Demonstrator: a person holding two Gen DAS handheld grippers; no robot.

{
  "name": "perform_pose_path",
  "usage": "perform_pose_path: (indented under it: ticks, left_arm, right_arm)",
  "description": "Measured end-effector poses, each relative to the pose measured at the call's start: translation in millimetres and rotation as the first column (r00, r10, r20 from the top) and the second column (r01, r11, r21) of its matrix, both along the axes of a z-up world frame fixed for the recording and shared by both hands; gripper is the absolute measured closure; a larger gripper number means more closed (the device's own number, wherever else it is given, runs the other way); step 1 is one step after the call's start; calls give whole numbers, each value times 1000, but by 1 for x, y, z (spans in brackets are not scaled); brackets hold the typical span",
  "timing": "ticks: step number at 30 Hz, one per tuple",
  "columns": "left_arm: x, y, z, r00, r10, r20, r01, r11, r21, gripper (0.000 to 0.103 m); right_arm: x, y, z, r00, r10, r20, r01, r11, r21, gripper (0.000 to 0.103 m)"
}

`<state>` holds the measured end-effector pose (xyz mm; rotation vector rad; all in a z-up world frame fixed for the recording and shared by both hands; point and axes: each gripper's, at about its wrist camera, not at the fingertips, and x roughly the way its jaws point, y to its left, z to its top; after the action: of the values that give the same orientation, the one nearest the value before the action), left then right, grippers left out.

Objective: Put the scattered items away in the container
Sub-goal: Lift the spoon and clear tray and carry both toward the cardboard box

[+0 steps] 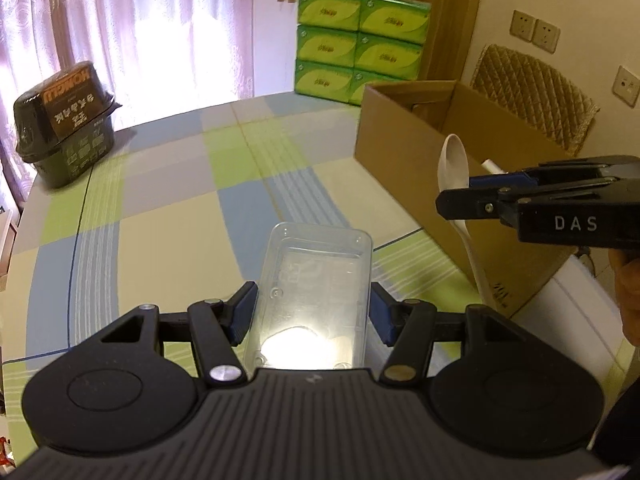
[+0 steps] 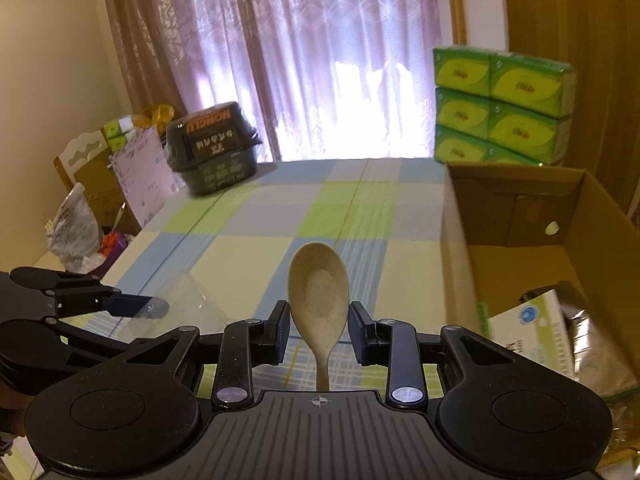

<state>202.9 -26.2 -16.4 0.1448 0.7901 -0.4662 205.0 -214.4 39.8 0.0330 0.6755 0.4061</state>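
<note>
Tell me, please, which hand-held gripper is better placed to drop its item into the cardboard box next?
Probably the right hand-held gripper. Its spoon is already beside the cardboard box, whose open top lies just to its right. The left hand-held gripper, holding the clear plastic tub, sits farther from the box.

Checked table (image 1: 168, 216) — cardboard box (image 1: 404, 136), dark tub (image 1: 68, 128), seemingly tissue packs (image 1: 360, 44) on it.

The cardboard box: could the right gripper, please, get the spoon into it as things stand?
Probably yes. The right gripper holds the spoon just beside the cardboard box, whose top is open, and nothing stands between them; it would need to clear the near wall.
</note>
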Motion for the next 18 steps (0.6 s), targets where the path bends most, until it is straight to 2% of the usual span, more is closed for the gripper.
perform_pose_path:
  ticks: [9,18]
  left_arm:
    - [-13,-32,33,999,-37,27,37,999,-13,49]
    - [-7,-101,70,994,-101,44,104,993,-52,49]
  right_arm:
    - [-16,-33,45,997,-44,70,42,998,36,69]
    - [-13,-105,94,978,-141,152,140,990,22,69]
